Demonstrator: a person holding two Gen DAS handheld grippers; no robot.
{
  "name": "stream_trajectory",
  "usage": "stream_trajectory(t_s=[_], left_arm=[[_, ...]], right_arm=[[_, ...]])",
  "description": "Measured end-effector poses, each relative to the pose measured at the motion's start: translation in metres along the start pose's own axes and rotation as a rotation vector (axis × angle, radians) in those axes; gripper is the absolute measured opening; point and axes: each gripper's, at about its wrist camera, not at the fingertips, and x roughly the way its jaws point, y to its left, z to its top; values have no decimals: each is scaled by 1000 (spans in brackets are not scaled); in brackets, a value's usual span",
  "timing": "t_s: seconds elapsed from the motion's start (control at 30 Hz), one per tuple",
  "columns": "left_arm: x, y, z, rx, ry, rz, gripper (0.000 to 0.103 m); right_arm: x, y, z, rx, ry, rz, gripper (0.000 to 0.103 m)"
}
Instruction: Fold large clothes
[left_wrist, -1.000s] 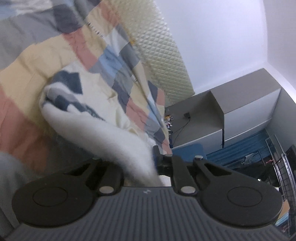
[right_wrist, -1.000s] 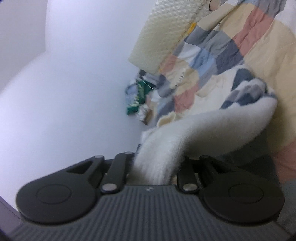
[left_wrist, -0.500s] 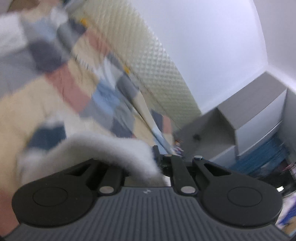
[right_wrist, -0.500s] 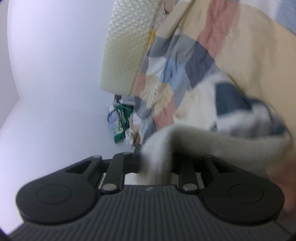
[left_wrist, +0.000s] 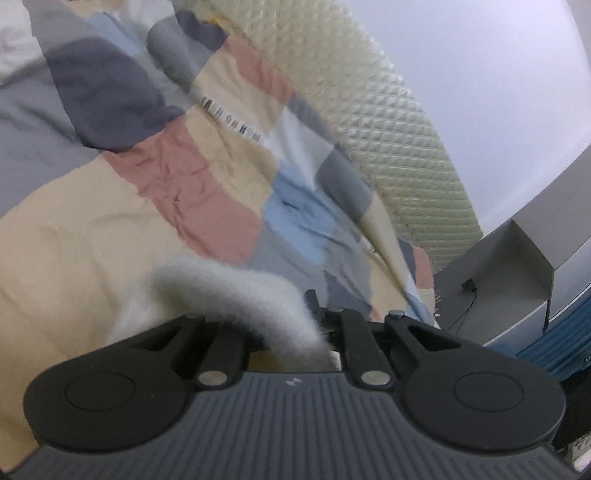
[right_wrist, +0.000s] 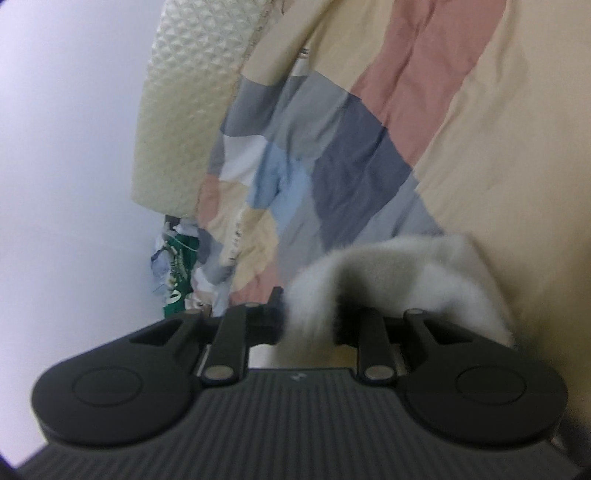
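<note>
White fleece garment (left_wrist: 236, 291) (right_wrist: 391, 273) is pinched in both left gripper (left_wrist: 314, 328) and right gripper (right_wrist: 310, 325).

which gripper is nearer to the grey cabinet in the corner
Left. The grey cabinet shows just past the left gripper, on its right side. The right gripper has no cabinet in view, only quilt and wall; both hold the fleecy white garment.
</note>
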Motion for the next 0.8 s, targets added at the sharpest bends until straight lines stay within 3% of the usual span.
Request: stream_trajectory(t_s=[0.1,0.27,0.4,0.43,0.47,0.53,0.57,0.63,0.67,0.8], left_arm=[[19,19,4,5,-19,-3,13],[51,45,0,5,20,57,13],[51,51,-2,-15,33,40,14],[50,51,-2,-24,36,23,22],[47,50,-3,-33,44,1,42],[32,40,-7,-30,31,-10,62],[23,34,-9,-14,-5,7,64],[7,20,-10,27,-41,5,66],[1,13,-10,38,-51,6,66],[-26,-14,-14,98,-84,13,67]], right_arm=[[20,-10,13,13,-35,26,26],[47,-17,14,-51,-50,-37,25],[48,-19,16,-37,-44,-36,24],[47,-18,14,-45,-45,-37,24],[45,-15,13,-60,-45,-42,24],[42,-7,9,-111,-34,-53,31],[39,-1,6,-136,-32,-55,35],[29,12,-1,-182,-45,-53,58],[23,20,-6,-214,-53,-50,62],[-5,48,-25,-333,-77,-53,66]])
